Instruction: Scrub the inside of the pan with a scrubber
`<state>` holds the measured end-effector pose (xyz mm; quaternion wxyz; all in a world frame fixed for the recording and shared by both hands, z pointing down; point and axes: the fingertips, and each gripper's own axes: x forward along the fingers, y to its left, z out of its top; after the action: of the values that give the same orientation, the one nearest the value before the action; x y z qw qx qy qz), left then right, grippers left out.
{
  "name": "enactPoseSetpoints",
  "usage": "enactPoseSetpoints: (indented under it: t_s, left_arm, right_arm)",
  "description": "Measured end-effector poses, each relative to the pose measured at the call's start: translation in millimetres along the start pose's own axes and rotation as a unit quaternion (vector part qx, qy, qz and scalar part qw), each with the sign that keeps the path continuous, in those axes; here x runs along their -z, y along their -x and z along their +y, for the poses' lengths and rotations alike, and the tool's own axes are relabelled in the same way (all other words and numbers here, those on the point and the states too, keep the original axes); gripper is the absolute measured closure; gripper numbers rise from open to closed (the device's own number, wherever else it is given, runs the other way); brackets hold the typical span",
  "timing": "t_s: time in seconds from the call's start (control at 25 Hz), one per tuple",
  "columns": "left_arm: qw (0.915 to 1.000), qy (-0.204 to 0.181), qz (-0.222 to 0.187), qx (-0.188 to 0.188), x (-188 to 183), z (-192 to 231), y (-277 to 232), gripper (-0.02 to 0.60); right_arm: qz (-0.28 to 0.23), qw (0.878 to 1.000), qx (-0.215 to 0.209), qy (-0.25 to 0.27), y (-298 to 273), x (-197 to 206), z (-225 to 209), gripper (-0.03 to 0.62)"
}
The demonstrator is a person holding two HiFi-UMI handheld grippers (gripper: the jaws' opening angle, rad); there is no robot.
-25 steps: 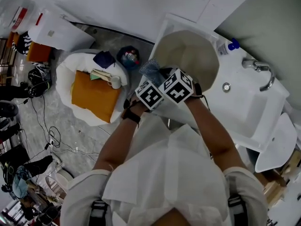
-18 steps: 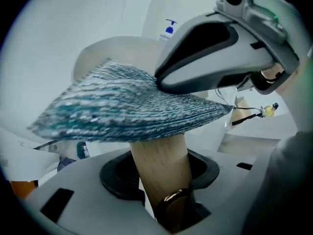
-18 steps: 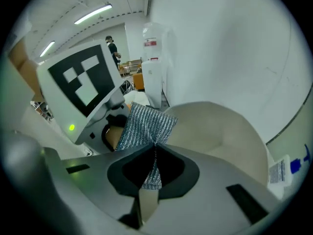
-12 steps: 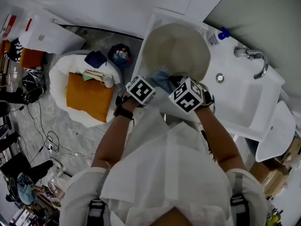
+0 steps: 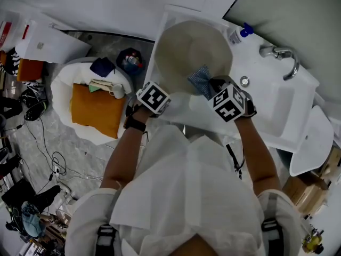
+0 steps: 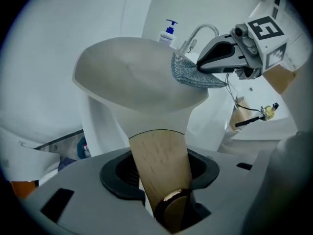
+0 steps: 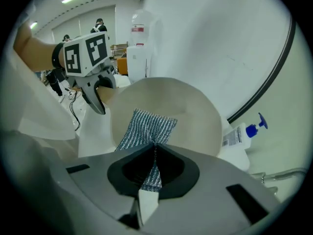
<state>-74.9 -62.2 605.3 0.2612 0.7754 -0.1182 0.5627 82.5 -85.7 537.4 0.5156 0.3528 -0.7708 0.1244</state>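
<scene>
Head view: the pan point(image 5: 186, 47) is held at the sink's point(image 5: 277, 119) ten o'clock end, its wooden handle point(image 6: 159, 155) clamped in the left gripper point(image 6: 164, 190). The right gripper point(image 7: 152, 163) pinches the scrubber point(image 7: 146, 124), which lies at five o'clock inside the pan. Only a narrow bit is pinched, so hard rubbing could tug it free or twist the handle.

No legible text on any object

The pan point(image 5: 186, 52) is smooth and matt, its handle point(image 6: 159, 165) pale wood. The scrubber point(image 7: 146, 126) is rough, shiny woven mesh. The sink point(image 5: 277, 113) is smooth white, the tap point(image 5: 276, 51) shiny metal.
</scene>
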Motion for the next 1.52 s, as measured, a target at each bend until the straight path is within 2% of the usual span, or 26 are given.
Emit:
enactPoseSetpoints:
  t_s: [0.2, 0.4, 0.68, 0.88, 1.12, 1.28, 1.4, 1.52]
  left_arm:
    - [0.9999, 0.000, 0.013, 0.002, 5, 1, 1, 0.362]
    - [0.9998, -0.012, -0.012, 0.009, -5, -1, 1, 0.353]
    - [0.9993, -0.009, -0.037, -0.002, -5, 2, 12, 0.294]
    - [0.9973, -0.011, -0.070, -0.021, -9, 5, 32, 0.291]
    - [0.9961, -0.017, -0.083, -0.027, -11, 6, 47, 0.285]
    - [0.9948, -0.022, -0.093, -0.037, -12, 7, 58, 0.284]
    - [0.9930, -0.026, -0.103, -0.051, -13, 11, 70, 0.282]
    - [0.9893, -0.027, -0.126, -0.068, -19, 18, 85, 0.282]
  right_arm:
    - [0.013, 0.999, 0.035, -0.009, 0, 14, -29, 0.574]
    - [0.014, 0.998, 0.065, -0.022, -2, 18, -54, 0.574]
    - [-0.040, 0.988, 0.090, -0.123, 1, 17, -73, 0.576]
    - [-0.075, 0.978, 0.085, -0.173, 2, 15, -69, 0.577]
    - [-0.050, 0.985, 0.071, -0.152, -11, 5, -59, 0.577]
    - [-0.058, 0.986, 0.066, -0.145, -13, -2, -56, 0.576]
    - [-0.069, 0.984, 0.058, -0.157, -12, -2, -55, 0.569]
    - [-0.099, 0.975, 0.062, -0.186, 0, -4, -62, 0.568]
